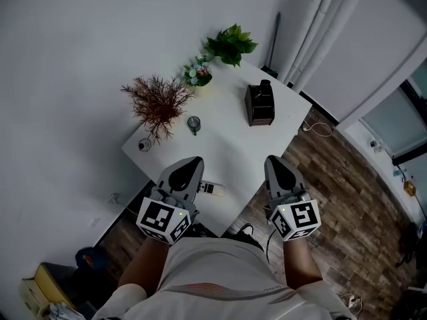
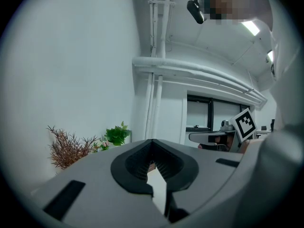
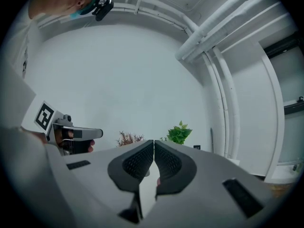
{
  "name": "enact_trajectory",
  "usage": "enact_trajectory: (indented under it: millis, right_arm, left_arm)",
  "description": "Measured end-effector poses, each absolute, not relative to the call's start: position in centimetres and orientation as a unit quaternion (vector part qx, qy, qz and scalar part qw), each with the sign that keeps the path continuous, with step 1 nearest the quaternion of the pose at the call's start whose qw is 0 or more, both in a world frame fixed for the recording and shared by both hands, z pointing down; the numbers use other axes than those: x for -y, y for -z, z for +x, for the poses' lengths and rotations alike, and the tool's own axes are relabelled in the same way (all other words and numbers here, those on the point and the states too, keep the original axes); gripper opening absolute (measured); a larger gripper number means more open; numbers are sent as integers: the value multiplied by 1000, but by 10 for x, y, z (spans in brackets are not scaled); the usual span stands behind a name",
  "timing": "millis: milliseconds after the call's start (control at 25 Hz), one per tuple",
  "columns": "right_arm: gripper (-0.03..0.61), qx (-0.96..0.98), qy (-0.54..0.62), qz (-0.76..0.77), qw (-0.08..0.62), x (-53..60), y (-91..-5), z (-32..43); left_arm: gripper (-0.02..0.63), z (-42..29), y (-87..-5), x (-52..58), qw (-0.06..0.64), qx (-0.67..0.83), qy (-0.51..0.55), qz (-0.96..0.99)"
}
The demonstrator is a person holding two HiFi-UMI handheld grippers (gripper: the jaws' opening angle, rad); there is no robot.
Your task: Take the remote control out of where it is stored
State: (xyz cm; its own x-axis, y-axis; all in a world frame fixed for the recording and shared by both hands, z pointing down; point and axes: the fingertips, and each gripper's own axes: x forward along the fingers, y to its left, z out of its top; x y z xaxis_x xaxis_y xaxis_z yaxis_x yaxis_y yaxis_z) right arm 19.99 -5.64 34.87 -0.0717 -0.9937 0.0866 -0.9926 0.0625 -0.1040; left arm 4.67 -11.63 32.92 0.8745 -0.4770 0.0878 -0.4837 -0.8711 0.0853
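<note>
The remote control (image 1: 265,85) appeared to be the dark piece standing up in the dark holder (image 1: 259,109), well ahead of the right gripper (image 1: 275,160) and apart from both. Nearest, the left gripper (image 1: 192,162) and the right gripper hung over the near edge of the white tabletop (image 1: 230,142), each with its jaws pressed together at the tips and nothing between them. A small white flat item (image 1: 212,189) lay just right of the left gripper. Farther ahead of the left gripper stood a glass cup (image 1: 193,123), a smaller glass (image 1: 145,145) to its left, then a dried brown plant (image 1: 158,102). Beyond those were flowers (image 1: 197,73) and a green plant (image 1: 230,44).
</note>
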Motion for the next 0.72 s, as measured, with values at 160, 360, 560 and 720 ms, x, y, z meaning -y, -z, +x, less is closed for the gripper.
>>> enact_trajectory:
  millis: [160, 360, 560, 720]
  right_arm:
    - [18, -728, 72, -682, -6, 65, -352, 202]
    - [20, -703, 93, -703, -51, 98, -372, 231]
    - [43, -682, 84, -716, -124, 153, -392, 271]
    - [115, -679, 88, -705, -188, 207, -416, 293]
  left_arm:
    - [8, 48, -333, 118, 57, 249, -34, 966]
    - [8, 50, -341, 119, 67, 244, -44, 966]
    - [8, 51, -359, 124, 89, 240, -56, 965]
    - [8, 50, -379, 135, 106, 242, -69, 962]
